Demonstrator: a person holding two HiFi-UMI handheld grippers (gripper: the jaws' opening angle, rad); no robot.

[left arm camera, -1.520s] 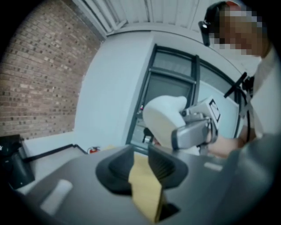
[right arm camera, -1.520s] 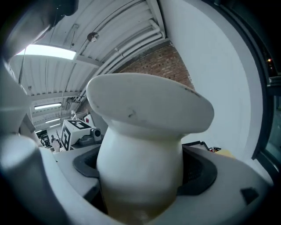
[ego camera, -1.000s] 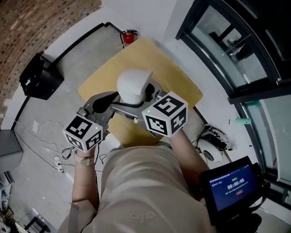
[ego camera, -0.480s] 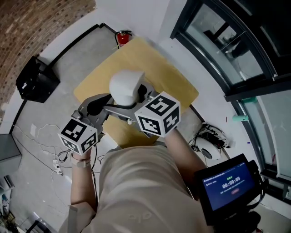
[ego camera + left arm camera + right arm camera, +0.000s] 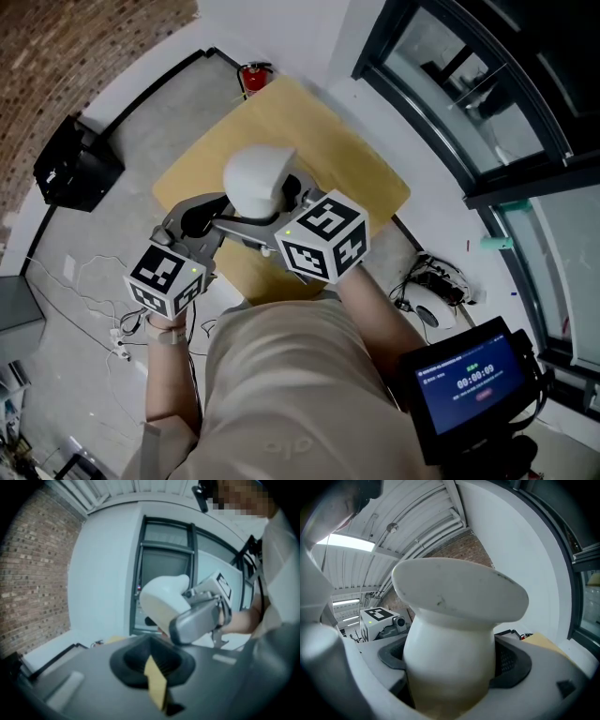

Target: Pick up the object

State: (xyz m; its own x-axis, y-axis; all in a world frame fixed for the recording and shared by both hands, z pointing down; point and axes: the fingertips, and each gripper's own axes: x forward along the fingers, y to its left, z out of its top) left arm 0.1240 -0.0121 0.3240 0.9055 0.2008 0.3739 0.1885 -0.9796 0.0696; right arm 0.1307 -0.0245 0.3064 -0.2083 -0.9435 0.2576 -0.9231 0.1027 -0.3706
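Observation:
A white mushroom-shaped object (image 5: 255,178) with a wide cap and a rounded stem is held up above the tan table (image 5: 337,141). My right gripper (image 5: 272,204) is shut on its stem. In the right gripper view the object (image 5: 454,620) fills the space between the dark pads (image 5: 513,660). My left gripper (image 5: 194,221) hovers just left of it, shut, with nothing held. In the left gripper view the left gripper (image 5: 153,670) has its black pads together. Beyond them are the white object (image 5: 164,602) and the grey body of the right gripper (image 5: 201,618).
A red fire extinguisher (image 5: 251,77) stands on the floor beyond the table's far corner. A black box (image 5: 70,169) sits at the left by the brick wall. Cables (image 5: 103,309) lie on the floor at the left. A dark window frame (image 5: 450,103) runs along the right, and a screen (image 5: 469,380) is at lower right.
Both grippers and the white object have drifted slightly left and up in the head view. The right gripper still holds the object, and the left gripper stays shut beside it.

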